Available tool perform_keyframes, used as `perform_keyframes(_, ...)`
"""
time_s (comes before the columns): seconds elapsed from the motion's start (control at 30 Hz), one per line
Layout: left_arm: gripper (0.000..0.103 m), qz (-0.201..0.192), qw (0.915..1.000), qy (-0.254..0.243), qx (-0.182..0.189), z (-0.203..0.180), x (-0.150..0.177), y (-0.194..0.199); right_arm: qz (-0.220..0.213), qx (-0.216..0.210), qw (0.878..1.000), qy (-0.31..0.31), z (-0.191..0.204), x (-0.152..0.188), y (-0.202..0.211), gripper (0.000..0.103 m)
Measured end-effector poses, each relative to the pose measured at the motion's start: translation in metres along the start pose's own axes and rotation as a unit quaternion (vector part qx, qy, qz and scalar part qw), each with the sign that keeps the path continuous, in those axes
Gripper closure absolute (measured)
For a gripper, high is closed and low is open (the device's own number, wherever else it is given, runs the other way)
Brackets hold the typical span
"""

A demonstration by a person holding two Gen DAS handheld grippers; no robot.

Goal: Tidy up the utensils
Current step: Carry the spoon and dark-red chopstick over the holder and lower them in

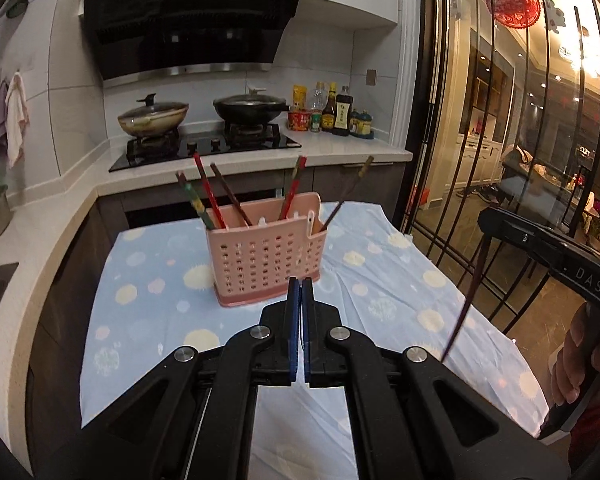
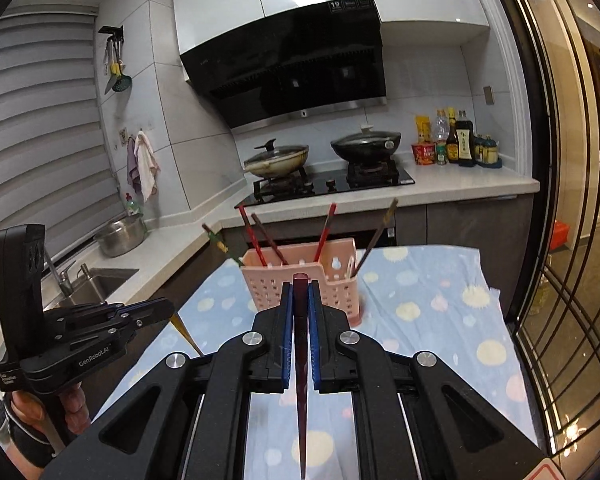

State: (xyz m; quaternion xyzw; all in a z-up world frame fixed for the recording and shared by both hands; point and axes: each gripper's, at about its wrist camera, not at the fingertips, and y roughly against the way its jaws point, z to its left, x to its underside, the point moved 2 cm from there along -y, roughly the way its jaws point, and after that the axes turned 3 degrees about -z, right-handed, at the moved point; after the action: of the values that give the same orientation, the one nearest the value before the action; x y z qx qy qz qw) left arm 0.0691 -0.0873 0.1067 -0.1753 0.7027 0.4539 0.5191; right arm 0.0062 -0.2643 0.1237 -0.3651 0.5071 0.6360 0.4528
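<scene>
A pink perforated utensil holder (image 1: 266,258) stands on the blue dotted cloth, with several chopsticks (image 1: 208,192) leaning in it; it also shows in the right wrist view (image 2: 300,276). My left gripper (image 1: 300,280) is shut just before the holder; in the right wrist view (image 2: 172,311) a thin yellow-tipped stick (image 2: 186,334) pokes out of its jaws. My right gripper (image 2: 300,284) is shut on a dark red chopstick (image 2: 301,360), above the cloth before the holder. In the left wrist view the right gripper (image 1: 486,218) holds this chopstick (image 1: 466,296) hanging down.
The cloth-covered table (image 1: 380,280) sits before a counter with a gas stove (image 1: 204,146), two lidded pans (image 1: 152,118) and sauce bottles (image 1: 332,112). A sink (image 2: 96,280) and steel pot (image 2: 122,234) lie left. A glass door with black bars (image 1: 500,120) is right.
</scene>
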Motion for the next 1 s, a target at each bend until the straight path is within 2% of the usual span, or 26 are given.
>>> perform_keyframes(0.17,0.102,-0.041,0.9990,-0.008,-0.014,0.013,-0.057,-0.013,-0.044,-0.001,0.999,0.011,0.003,-0.059,-0.025,0.096)
perform_keyframes(0.3,0.102,-0.059,0.9978,-0.016,-0.026,0.022,-0.094,-0.031,-0.069,-0.008,0.998,0.008,0.005,-0.098,-0.054,0.096)
perform_keyframes(0.53,0.102,-0.057,0.9967,-0.026,-0.051,0.041,-0.130,-0.080,-0.096,0.002,0.995,0.005,0.012,-0.144,-0.119,0.096)
perform_keyframes(0.73,0.102,-0.032,0.9977,-0.022,-0.056,0.059,-0.129,-0.116,-0.086,0.010,0.996,0.003,0.011,-0.152,-0.168,0.096)
perform_keyframes(0.9,0.102,-0.010,0.9987,-0.012,-0.049,0.069,-0.111,-0.135,-0.041,0.016,0.999,0.003,0.005,-0.124,-0.200,0.096)
perform_keyframes(1.0,0.099,0.007,0.9981,-0.006,-0.061,0.072,-0.100,-0.145,-0.008,0.021,1.000,0.001,0.002,-0.107,-0.213,0.095)
